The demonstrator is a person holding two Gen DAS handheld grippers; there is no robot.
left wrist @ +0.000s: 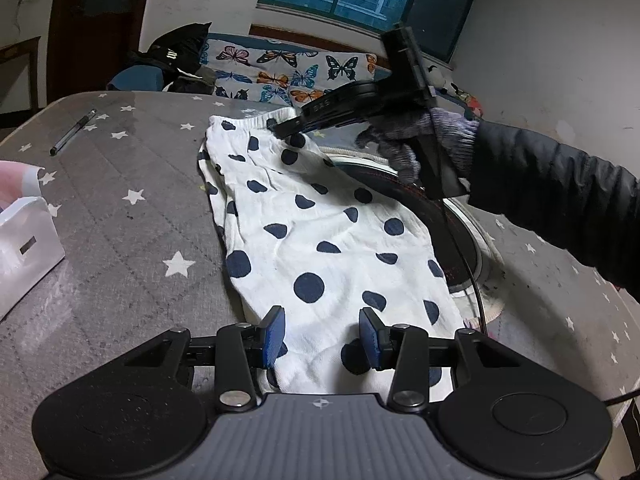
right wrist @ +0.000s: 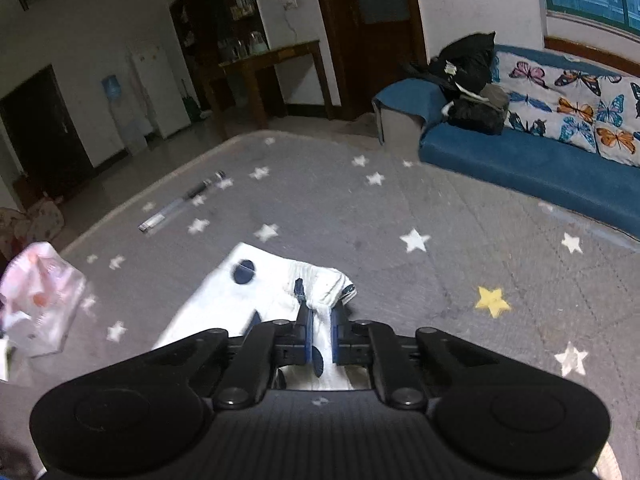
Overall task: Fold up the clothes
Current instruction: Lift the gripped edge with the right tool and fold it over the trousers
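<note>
A white garment with navy dots (left wrist: 320,236) lies stretched along the grey star-patterned table cover (left wrist: 132,216). My left gripper (left wrist: 323,334) hovers open over its near end, blue pads (left wrist: 274,332) spread either side of the cloth. At the far end, a gloved hand (left wrist: 404,140) holds my right gripper (left wrist: 286,130) at the elastic waistband. In the right wrist view, the right gripper (right wrist: 321,322) is shut on the garment (right wrist: 224,292), with white fabric pinched between its narrow fingers and the bunched waistband (right wrist: 320,280) just ahead.
A pen (left wrist: 72,132) lies at the far left of the cover. A white box (left wrist: 24,240) and a pink plastic bag (right wrist: 40,300) sit at the left edge. A round black appliance (left wrist: 452,232) with a cable lies partly under the garment's right side. A blue sofa (right wrist: 520,164) stands behind.
</note>
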